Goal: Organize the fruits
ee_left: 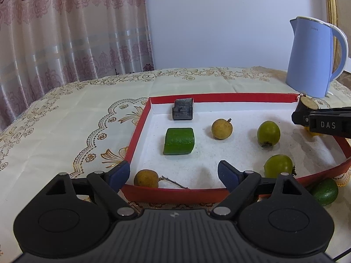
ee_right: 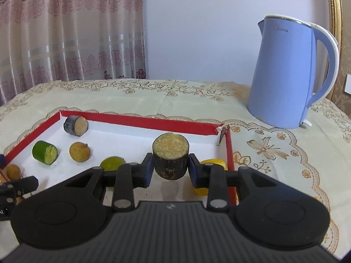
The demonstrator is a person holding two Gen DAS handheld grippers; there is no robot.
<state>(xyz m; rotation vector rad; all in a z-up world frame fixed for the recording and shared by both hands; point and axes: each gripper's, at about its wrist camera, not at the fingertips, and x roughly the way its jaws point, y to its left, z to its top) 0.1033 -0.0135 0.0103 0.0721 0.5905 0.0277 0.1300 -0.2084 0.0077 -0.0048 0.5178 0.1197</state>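
A red-rimmed tray with a white floor holds a dark cane piece, a green cucumber chunk, two brown longans and two green fruits. My left gripper stands open over the tray's near edge with nothing between its fingers. In the right wrist view my right gripper is shut on a second dark cane piece, held upright above the tray's right end. A yellow fruit lies just beneath it. In the left wrist view that gripper enters from the right edge.
A blue electric kettle stands on the embroidered tablecloth behind the tray's far right corner. One green fruit lies outside the tray at its near right. A curtain and a wall rise behind the table.
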